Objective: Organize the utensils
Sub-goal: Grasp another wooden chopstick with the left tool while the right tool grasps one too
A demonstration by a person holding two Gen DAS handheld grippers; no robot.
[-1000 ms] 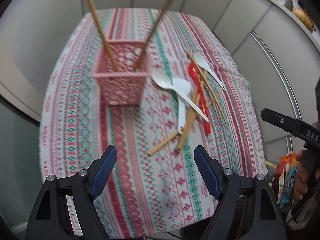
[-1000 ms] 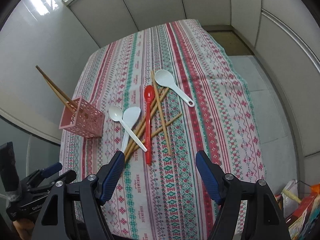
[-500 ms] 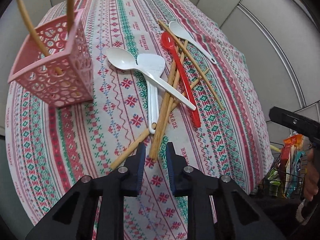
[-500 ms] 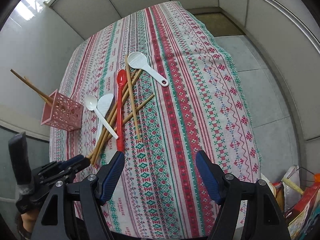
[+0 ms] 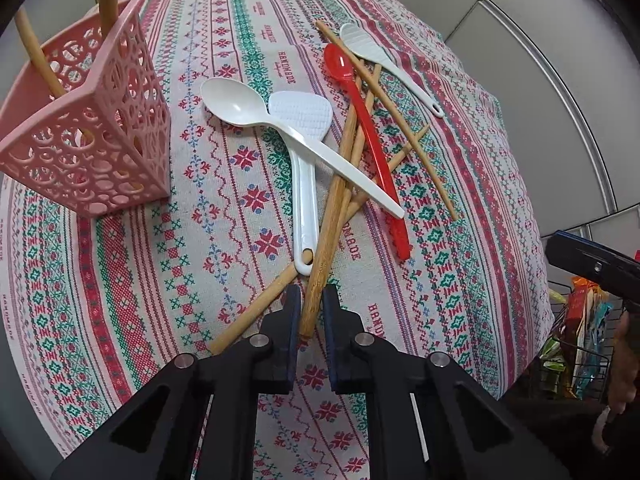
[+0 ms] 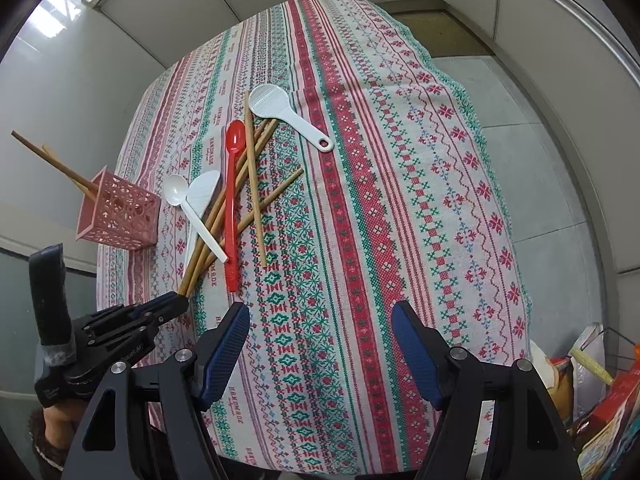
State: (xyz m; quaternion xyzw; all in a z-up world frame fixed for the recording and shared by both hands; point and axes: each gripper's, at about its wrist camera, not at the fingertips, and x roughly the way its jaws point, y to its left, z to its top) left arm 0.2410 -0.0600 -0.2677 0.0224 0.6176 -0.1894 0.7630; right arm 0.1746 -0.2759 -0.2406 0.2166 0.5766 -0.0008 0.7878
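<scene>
because the left hand-held gripper [image 5: 308, 316] pinches one chopstick [image 5: 332, 216] pinned beneath the white spoon [image 5: 288, 136], lifting may scatter the pile; right hand-held gripper [image 6: 320, 344] gapes empty.

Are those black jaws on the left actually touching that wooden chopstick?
Touching. In the left wrist view the left gripper has its jaws closed against both sides of the chopstick, with no gap showing on either side.

Domestic dining corner, apparently in a home: table under a red, green and white cross-stitch patterned tablecloth [image 6: 400, 200], hemmed in by plain grey panelled walls [image 6: 140, 8], with colourful snack packets in a black wire basket [image 5: 580, 344] beside the table.
</scene>
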